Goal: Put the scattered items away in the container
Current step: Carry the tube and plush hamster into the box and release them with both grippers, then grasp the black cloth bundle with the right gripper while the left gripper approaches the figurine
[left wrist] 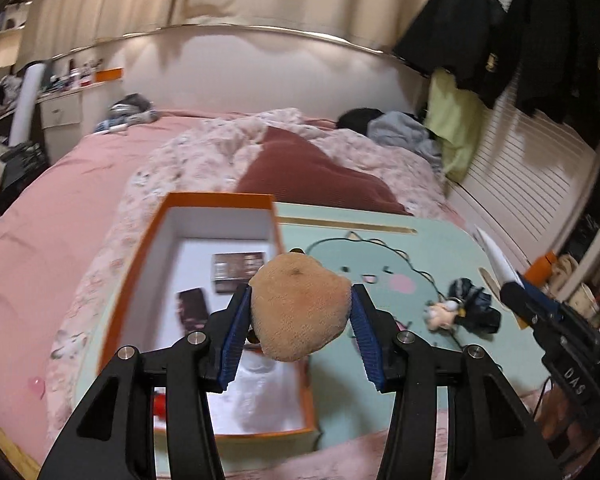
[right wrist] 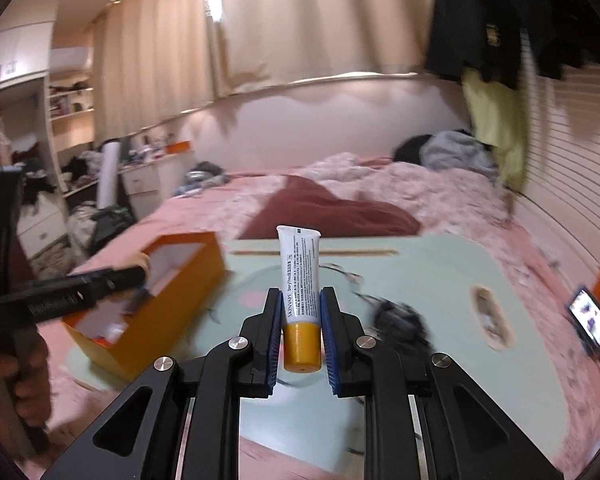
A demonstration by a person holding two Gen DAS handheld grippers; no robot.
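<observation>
My left gripper (left wrist: 300,300) is shut on a tan plush toy (left wrist: 300,308), held above the right wall of an orange box (left wrist: 140,256) with a white inside. In the box lie a brown palette (left wrist: 238,272), a small dark case (left wrist: 192,308) and a red item (left wrist: 160,406). My right gripper (right wrist: 300,308) is shut on a white tube (right wrist: 302,276) with an orange cap, tail pointing up, over the mint lap table (right wrist: 440,320). In the right wrist view the orange box (right wrist: 172,300) sits to the left with the left gripper (right wrist: 72,292) reaching over it.
A small figure with dark clothes (left wrist: 464,310) lies on the mint table (left wrist: 440,248), seen as a dark blur (right wrist: 404,320) in the right wrist view. The table rests on a pink bed (left wrist: 60,200) with a crumpled duvet. A phone (right wrist: 592,320) lies lit at the right.
</observation>
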